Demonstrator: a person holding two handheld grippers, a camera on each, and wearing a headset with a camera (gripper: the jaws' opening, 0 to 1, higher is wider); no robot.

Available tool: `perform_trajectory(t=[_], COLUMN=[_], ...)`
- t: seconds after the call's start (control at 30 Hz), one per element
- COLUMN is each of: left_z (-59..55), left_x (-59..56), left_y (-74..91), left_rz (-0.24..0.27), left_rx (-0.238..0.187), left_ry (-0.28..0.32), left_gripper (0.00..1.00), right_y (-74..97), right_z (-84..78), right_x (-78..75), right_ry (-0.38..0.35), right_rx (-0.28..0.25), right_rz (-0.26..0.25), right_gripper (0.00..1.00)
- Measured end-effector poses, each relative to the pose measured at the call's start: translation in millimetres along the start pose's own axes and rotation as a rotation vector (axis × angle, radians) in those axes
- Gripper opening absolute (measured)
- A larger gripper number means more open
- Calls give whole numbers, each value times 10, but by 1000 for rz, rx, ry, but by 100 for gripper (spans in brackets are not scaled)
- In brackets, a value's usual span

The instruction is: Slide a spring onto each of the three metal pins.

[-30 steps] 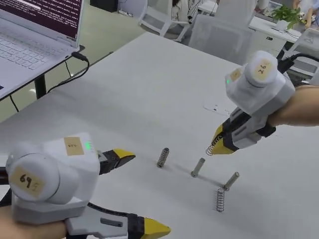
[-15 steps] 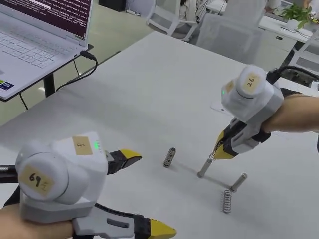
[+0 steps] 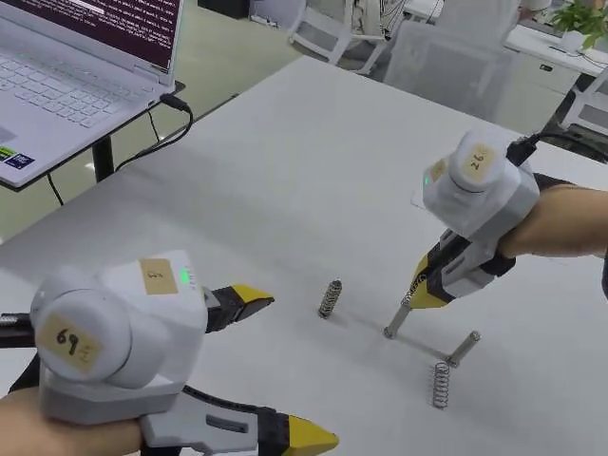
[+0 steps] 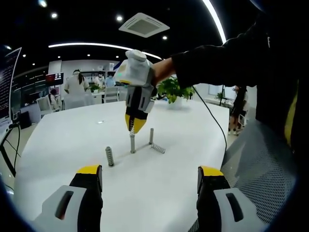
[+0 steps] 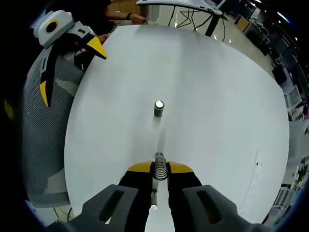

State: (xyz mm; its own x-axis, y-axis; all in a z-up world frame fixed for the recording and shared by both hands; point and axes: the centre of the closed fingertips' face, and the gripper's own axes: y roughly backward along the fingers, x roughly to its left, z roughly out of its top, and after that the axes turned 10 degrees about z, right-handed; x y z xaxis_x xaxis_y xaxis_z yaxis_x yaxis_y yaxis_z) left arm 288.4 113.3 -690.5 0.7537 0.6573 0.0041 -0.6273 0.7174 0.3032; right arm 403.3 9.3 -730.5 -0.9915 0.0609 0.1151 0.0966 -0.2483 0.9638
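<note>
Three metal pins stand on the white table point(image 3: 285, 171). The left pin point(image 3: 330, 298) wears a spring. My right gripper point(image 3: 416, 296) is shut on a second spring point(image 5: 160, 170), held just over the top of the middle pin point(image 3: 395, 323), about in line with it. The far right pin point(image 3: 464, 349) is bare, and a loose spring point(image 3: 441, 385) rests beside it. In the left gripper view the right gripper point(image 4: 134, 124) hangs above the middle pin point(image 4: 132, 144). My left gripper point(image 3: 283, 369) is open at the near left, well short of the pins.
An open laptop point(image 3: 76, 66) sits on a side stand at the far left, with its cable point(image 3: 176, 106) hanging by the table edge. Office chairs point(image 3: 446, 47) stand beyond the far edge. A white card point(image 3: 423, 198) lies behind the right gripper.
The right gripper has come down and left with its spring, from beside the middle pin to just over its top. The left gripper has stayed open and in place.
</note>
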Motion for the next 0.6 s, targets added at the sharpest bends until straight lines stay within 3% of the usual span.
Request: perform_trajectory(t=[0.6], left_z=[-12], left_x=[-6], left_y=[3], left_rz=[2], left_rx=[10], left_ry=[0], left_gripper=[77], right_y=[-309], right_z=[-91], right_x=[-24], right_ry=[-41], right_rx=[-5], right_rz=[21], right_gripper=[9])
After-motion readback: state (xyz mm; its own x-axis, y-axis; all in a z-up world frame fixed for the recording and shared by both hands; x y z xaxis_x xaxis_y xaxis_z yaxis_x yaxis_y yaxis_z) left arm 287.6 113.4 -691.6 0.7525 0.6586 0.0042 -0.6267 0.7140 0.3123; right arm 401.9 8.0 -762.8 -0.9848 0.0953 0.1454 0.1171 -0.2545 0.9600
